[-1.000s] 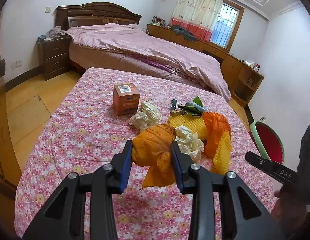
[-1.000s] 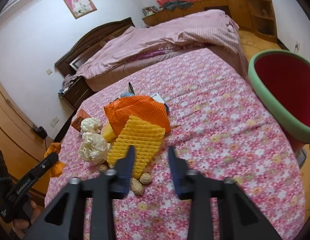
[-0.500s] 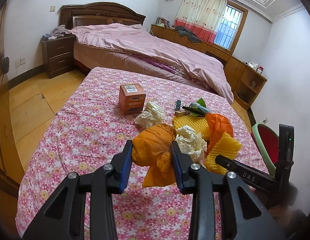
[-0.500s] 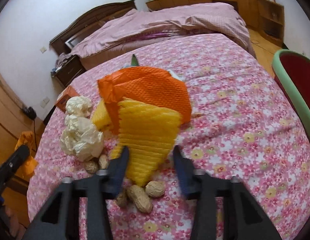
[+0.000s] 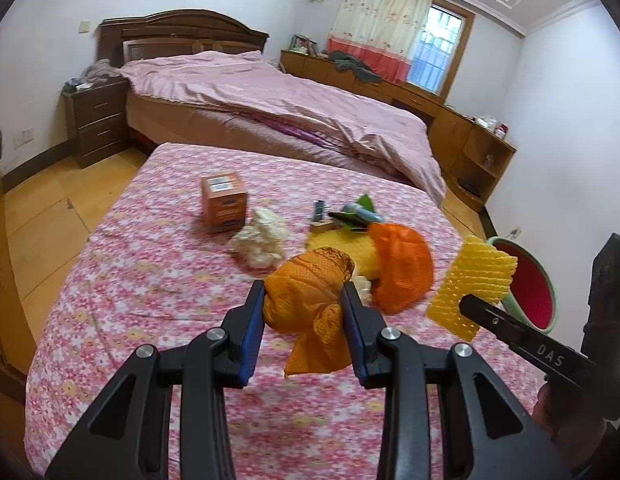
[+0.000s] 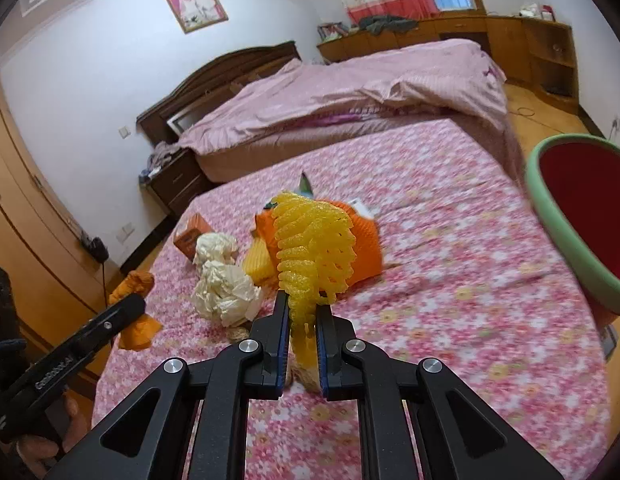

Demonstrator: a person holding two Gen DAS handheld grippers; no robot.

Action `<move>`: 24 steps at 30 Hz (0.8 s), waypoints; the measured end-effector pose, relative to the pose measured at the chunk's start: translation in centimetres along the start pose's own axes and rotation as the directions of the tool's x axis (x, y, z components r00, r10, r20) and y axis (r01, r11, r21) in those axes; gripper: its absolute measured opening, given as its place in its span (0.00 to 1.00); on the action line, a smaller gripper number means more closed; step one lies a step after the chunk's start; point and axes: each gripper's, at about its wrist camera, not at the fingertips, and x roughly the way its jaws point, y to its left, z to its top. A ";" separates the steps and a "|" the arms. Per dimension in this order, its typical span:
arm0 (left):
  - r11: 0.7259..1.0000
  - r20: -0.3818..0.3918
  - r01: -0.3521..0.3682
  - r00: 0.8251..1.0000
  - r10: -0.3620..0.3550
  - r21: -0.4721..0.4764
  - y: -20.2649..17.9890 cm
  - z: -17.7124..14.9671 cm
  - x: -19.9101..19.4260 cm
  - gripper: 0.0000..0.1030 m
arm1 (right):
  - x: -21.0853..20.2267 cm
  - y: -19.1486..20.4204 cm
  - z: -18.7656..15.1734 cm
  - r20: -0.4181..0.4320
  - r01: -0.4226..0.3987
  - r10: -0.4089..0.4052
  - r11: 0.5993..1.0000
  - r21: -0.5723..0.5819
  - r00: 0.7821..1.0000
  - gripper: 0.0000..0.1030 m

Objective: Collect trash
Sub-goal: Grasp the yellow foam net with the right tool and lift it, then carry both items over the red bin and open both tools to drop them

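My right gripper has just been closing, and its blue-padded jaws now stand nearly together, clamped on the lower end of a yellow foam fruit-net sleeve. I hold the sleeve clear of the pink floral bedspread; its long axis runs upward and away from the jaws, the free end curling over in front of the orange foam net that lies on the spread. My left gripper is partly apart and pinched on a crumpled orange mesh bag, whose loose tail hangs down between the fingers above the bedspread. From the left wrist the sleeve appears upright at the right, in front of the green-rimmed red bin beside the bed. On the spread remain two wads of cream tissue paper, a small orange carton and a second yellow net. The right gripper's arm reads "DAS" in the left view; the carton's label is too small for me to read.
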 end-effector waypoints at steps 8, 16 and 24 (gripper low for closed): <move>0.995 -0.029 0.088 0.996 -0.087 0.055 -4.2 0.8 0.4 0.36 | -4.4 -2.6 1.1 0.071 0.049 -0.052 0.998 0.044 0.996 0.11; 0.973 -0.070 0.187 0.981 -0.179 0.134 -10.7 1.9 2.1 0.36 | -8.5 -7.2 2.0 0.153 0.122 -0.139 0.986 0.116 0.979 0.11; 0.936 -0.114 0.268 0.962 -0.248 0.229 -18.7 2.3 5.2 0.36 | -11.2 -13.3 2.3 0.204 0.194 -0.238 0.957 0.214 0.950 0.11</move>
